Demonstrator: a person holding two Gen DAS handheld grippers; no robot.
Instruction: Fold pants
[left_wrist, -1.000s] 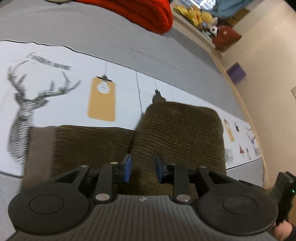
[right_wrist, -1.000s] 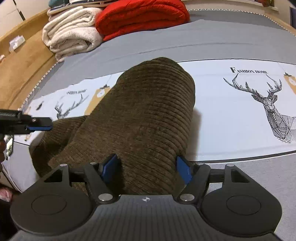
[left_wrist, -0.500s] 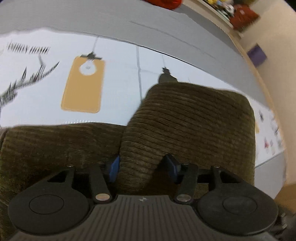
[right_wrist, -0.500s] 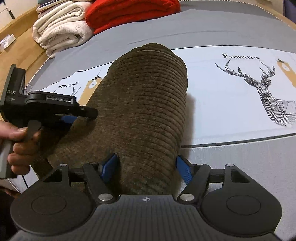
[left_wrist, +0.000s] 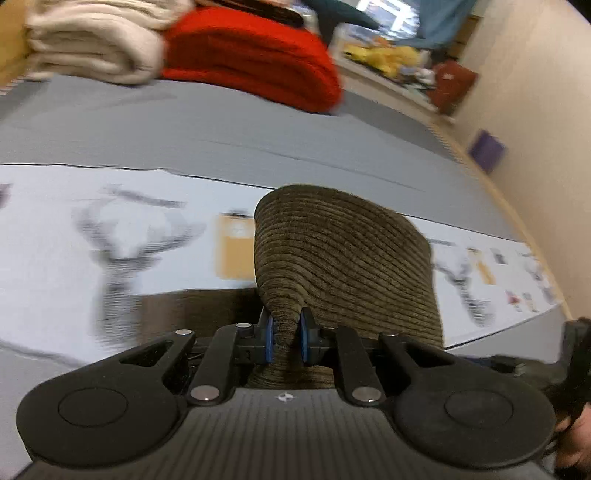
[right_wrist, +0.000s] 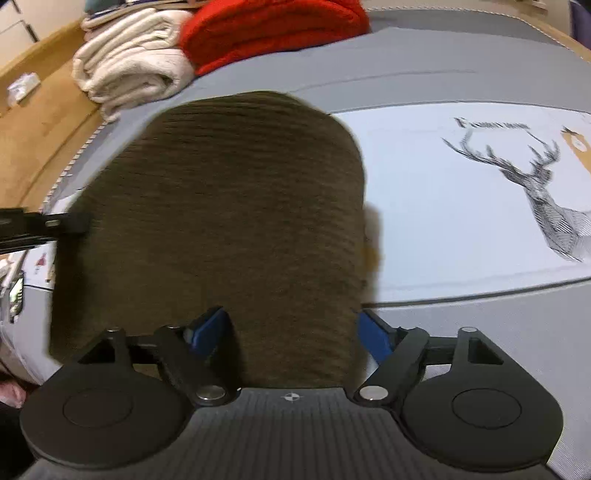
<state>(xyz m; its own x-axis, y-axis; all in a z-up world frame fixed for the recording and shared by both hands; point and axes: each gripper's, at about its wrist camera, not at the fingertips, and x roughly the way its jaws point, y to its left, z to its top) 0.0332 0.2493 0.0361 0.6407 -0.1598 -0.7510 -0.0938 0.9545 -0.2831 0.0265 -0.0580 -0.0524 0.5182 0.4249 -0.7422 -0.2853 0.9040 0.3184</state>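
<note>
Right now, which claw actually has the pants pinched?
The left claw: its blue pads have just closed on a bunched fold of the brown pants. The right claw stands wide, cloth lying loose between its pads.

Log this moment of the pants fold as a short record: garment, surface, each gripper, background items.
garment: brown corduroy pants, one fold lifted off the bed
surface: grey bed cover with a white deer-print cloth
left gripper: jaws have just been closing, now pinching a bunched fold of the pants
right gripper: jaws wide, pants between them, have just been opening further
background: red blanket, cream blanket
</note>
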